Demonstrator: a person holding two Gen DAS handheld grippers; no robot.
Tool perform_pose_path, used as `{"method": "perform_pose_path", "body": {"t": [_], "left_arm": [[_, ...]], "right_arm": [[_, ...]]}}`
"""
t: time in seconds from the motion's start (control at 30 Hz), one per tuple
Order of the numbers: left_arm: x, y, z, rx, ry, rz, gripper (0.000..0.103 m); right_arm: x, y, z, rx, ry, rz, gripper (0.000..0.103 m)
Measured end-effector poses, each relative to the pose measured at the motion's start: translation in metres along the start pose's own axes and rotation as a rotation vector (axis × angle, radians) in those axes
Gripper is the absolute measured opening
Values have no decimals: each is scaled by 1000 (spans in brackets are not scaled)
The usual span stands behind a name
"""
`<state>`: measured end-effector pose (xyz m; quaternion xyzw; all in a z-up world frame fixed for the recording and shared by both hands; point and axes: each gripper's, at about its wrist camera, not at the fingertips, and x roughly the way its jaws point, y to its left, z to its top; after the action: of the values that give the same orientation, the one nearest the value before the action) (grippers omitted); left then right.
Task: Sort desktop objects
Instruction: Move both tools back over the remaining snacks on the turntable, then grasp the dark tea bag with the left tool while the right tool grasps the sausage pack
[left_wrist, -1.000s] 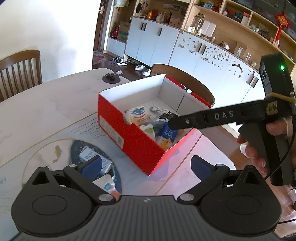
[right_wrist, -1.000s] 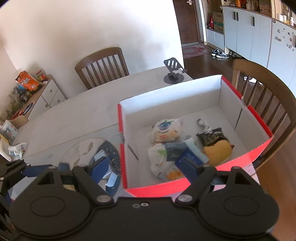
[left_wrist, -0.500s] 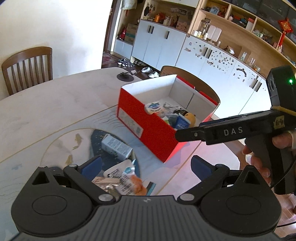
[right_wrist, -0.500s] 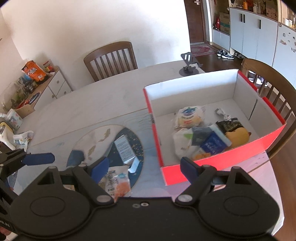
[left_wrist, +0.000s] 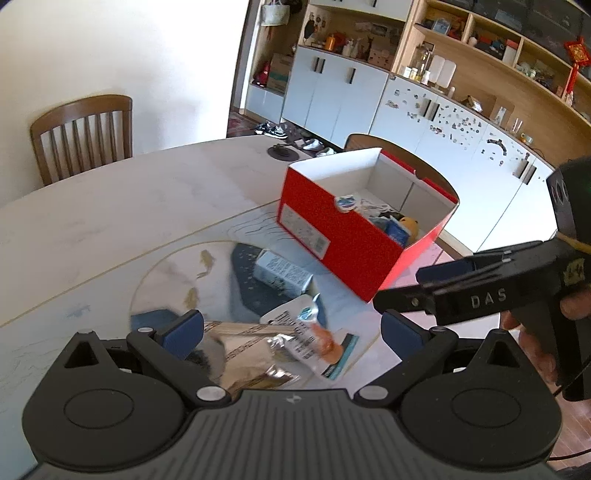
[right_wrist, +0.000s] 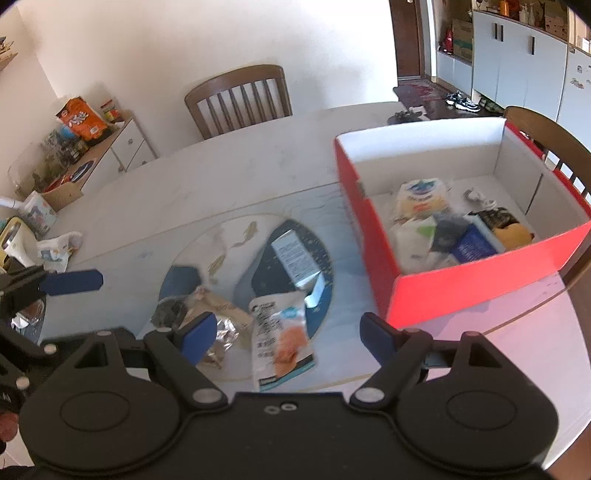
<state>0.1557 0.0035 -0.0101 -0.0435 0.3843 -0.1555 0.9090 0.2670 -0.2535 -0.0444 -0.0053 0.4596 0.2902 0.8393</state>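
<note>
On the table's near edge, the white snack packet (right_wrist: 280, 332) lies lengthwise toward the red box (right_wrist: 480, 284), right between the empty, wide-open right gripper (right_wrist: 286, 334); the left gripper (left_wrist: 291, 330), also wide, hovers beside.

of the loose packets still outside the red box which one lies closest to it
The small pale blue-grey carton on the dark part of the mat, nearest the red box. The white-and-orange pouch and crumpled foil wrapper lie farther off.

A wooden slat-backed chair (right_wrist: 240, 98) is pushed against the far side of a pale marble-patterned table (left_wrist: 110, 206). White cabinets (left_wrist: 332, 96) are set below open wooden shelves (left_wrist: 480, 48). An orange snack bag (right_wrist: 82, 119) is propped on a low drawer unit (right_wrist: 125, 144)
</note>
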Motion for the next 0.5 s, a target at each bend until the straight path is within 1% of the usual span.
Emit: {"method": "perform_pose_path", "body": {"t": [0.33,0.5], "left_arm": [[2,35,-29,-40,31,24,103],[11,45,-39,-34,35,50,103]], "right_arm": [[18,18,-21,-4,38,-12,84],[29,22,-27,-31,57,-26,84]]}}
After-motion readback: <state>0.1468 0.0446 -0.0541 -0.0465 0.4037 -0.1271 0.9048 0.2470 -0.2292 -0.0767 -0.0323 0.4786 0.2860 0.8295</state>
